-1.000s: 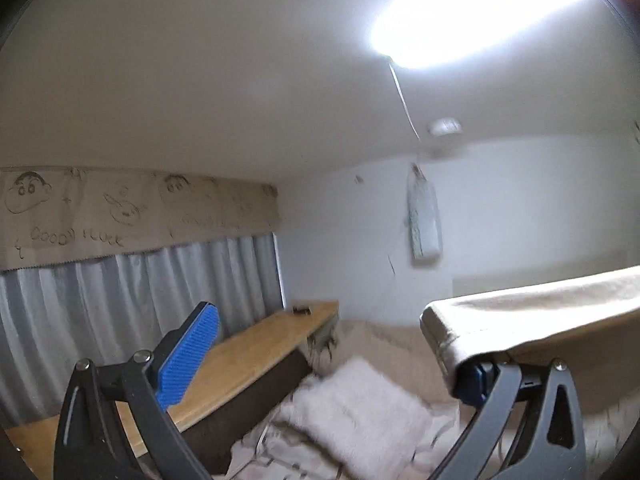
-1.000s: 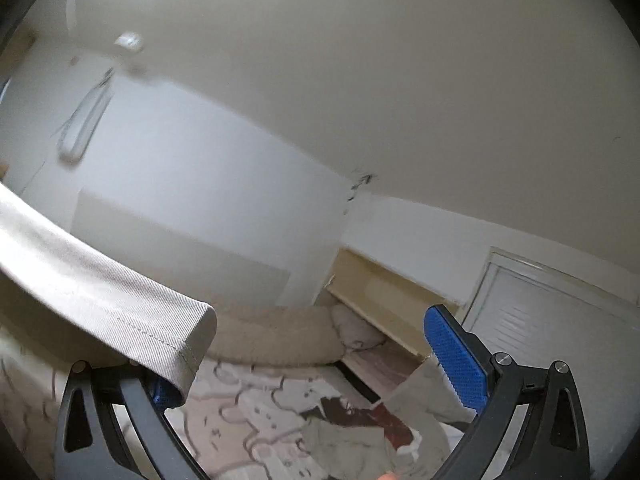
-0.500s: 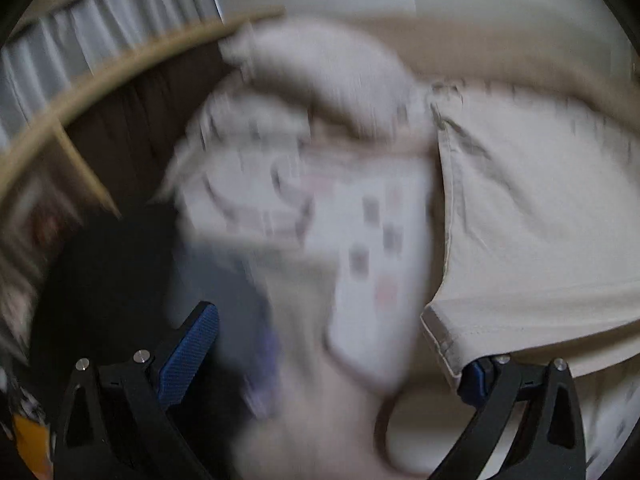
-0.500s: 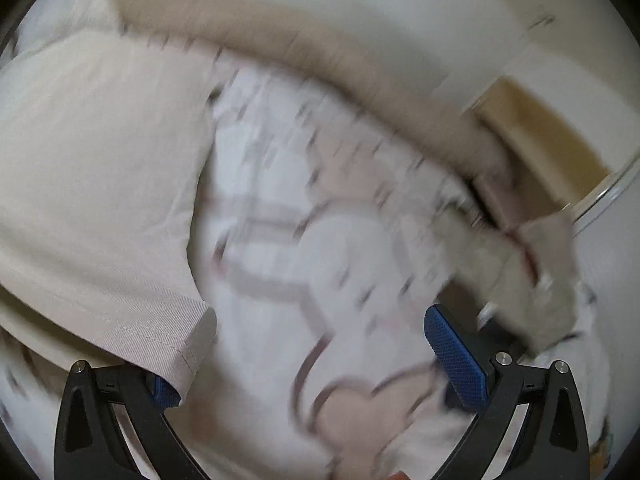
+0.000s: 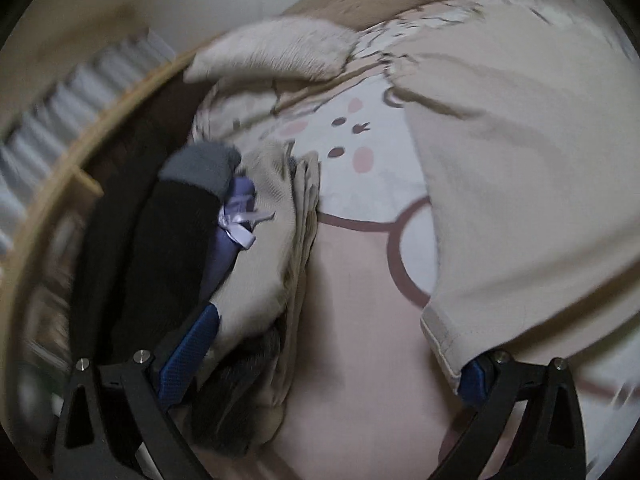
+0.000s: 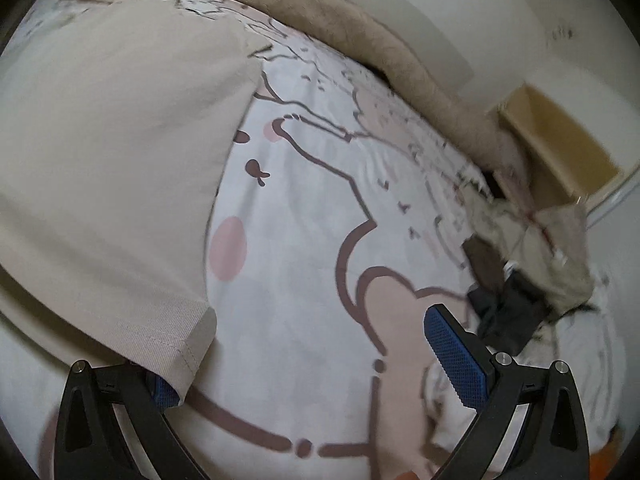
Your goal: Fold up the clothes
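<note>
Both cameras, aimed at ceiling and walls a second ago, now tilt down over the cartoon-print bedspread (image 6: 320, 260). Left gripper (image 5: 332, 364) and right gripper (image 6: 316, 364) each stand spread, the beige garment (image 5: 520, 200) hooked over one blue pad, apparently to stretch it flat for folding. Unfolded clothes (image 5: 256, 264) pile at nine o'clock. No containers show.

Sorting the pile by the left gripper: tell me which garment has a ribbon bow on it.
The purple garment, wedged between the black garment and the beige garment. It alone carries a pale ribbon bow; the others are plain.
</note>
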A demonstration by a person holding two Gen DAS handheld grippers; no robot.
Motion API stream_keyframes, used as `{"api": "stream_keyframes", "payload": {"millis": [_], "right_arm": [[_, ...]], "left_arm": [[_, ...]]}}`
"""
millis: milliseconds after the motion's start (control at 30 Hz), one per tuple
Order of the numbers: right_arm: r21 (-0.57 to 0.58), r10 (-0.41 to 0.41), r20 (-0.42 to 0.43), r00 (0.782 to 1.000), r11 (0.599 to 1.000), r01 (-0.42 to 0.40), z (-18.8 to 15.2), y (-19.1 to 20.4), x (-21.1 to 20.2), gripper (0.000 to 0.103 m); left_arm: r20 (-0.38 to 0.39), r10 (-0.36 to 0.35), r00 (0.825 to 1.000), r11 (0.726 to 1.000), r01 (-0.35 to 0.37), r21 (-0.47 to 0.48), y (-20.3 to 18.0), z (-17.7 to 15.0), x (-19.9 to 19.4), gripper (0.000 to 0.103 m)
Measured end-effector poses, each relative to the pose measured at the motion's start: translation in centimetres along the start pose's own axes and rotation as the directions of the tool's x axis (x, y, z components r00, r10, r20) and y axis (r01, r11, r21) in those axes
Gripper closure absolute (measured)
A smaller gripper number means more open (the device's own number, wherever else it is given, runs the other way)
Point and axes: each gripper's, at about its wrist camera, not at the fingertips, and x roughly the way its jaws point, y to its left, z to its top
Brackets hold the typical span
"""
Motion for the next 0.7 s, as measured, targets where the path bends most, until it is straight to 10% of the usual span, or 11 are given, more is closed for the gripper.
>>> {"api": "stream_keyframes", "payload": {"millis": [200, 700], "right_arm": [[-0.041, -0.034, 0.013, 0.999, 0.999, 0.035, -2.5, -0.1, -1.3, 0.0], [-0.038, 0.057, 0.038, 0.998, 0.998, -0.056, -8.4, -0.1, -7.7, 0.0]], "left_arm": [[0.096, 0.085, 0.992, 0.988, -0.097, 0.124, -2.5, -2.6, -3.0, 0.0], [0.035, -0.059, 0.998, 0.991, 0.054, 0.125, 0.9, -7.4, -5.5, 0.0]]}}
